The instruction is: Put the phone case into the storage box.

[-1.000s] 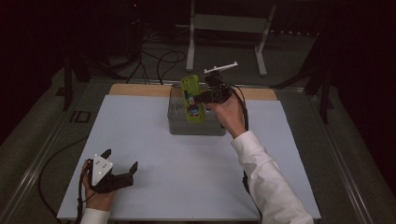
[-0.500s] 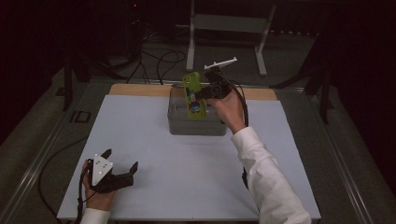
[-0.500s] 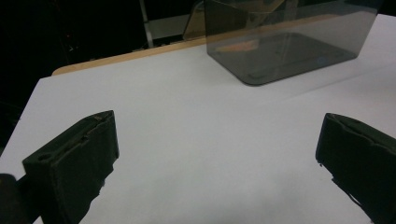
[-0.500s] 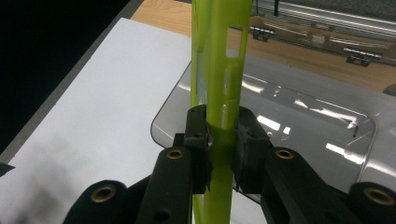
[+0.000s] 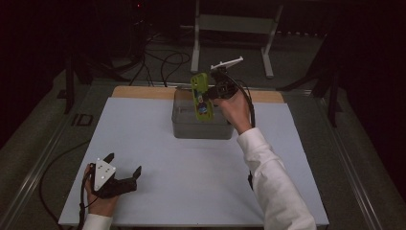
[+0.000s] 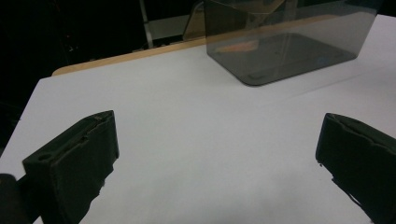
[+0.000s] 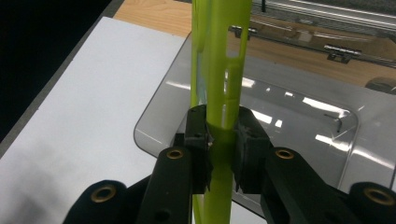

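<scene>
right tool (image 7: 219, 140) clamps green package (image 7: 219, 70), label blurred; left tool (image 6: 215, 154) spread wide.

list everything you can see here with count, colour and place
flat package: 1, lime green, held on edge over the bin
bin: 1, smoky clear plastic, far middle of the board
board: 1, white, covering the table
wooden strip: 1, tan, along the board's far edge
metal stand: 1, grey, on the floor beyond
left gripper: 1, black, open, near left corner
right gripper: 1, black, shut on the package
</scene>
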Available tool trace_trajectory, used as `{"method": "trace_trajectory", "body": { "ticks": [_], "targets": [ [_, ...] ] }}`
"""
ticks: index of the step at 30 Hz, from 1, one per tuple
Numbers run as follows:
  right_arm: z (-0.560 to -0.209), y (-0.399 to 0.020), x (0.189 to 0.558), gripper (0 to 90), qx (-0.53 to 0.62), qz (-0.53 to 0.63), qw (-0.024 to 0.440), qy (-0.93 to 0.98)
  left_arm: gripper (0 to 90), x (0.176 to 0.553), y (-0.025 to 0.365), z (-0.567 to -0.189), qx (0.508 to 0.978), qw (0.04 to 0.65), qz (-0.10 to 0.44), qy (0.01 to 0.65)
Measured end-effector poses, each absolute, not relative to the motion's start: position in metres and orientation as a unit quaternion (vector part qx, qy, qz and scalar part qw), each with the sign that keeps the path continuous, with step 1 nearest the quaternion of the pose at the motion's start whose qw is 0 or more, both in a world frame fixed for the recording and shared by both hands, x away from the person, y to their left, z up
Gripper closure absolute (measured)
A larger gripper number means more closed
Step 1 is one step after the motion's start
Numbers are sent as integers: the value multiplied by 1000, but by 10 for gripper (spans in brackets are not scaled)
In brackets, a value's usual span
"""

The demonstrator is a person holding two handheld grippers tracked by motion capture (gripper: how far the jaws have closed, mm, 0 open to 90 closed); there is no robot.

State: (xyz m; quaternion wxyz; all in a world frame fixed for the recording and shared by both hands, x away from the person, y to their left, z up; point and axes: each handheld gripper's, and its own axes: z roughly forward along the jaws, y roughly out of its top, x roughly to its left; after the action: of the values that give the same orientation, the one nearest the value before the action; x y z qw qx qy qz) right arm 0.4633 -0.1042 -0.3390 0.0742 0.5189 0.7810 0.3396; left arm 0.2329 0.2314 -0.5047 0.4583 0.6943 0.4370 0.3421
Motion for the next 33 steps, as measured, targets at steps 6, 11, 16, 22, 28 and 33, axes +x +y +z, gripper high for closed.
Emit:
{"method": "trace_trajectory", "body": {
  "ticks": [6,11,16,22,28,33],
  "targets": [
    [-340,-107,468,780,531,328,76,778,0,233,231,-505,694,458,342,437],
    [-342,-110,473,779,544,322,73,772,0,233,231,-505,694,459,342,437],
    [-344,-113,475,780,550,316,75,770,0,233,231,-505,694,459,342,437],
    [-345,-117,479,779,559,312,73,765,0,233,231,-505,694,459,342,436],
    [-347,-121,481,779,565,305,74,763,0,233,231,-505,694,459,341,436],
    [-348,-123,483,779,571,301,75,760,0,233,231,-505,694,459,342,436]
  ]
}}
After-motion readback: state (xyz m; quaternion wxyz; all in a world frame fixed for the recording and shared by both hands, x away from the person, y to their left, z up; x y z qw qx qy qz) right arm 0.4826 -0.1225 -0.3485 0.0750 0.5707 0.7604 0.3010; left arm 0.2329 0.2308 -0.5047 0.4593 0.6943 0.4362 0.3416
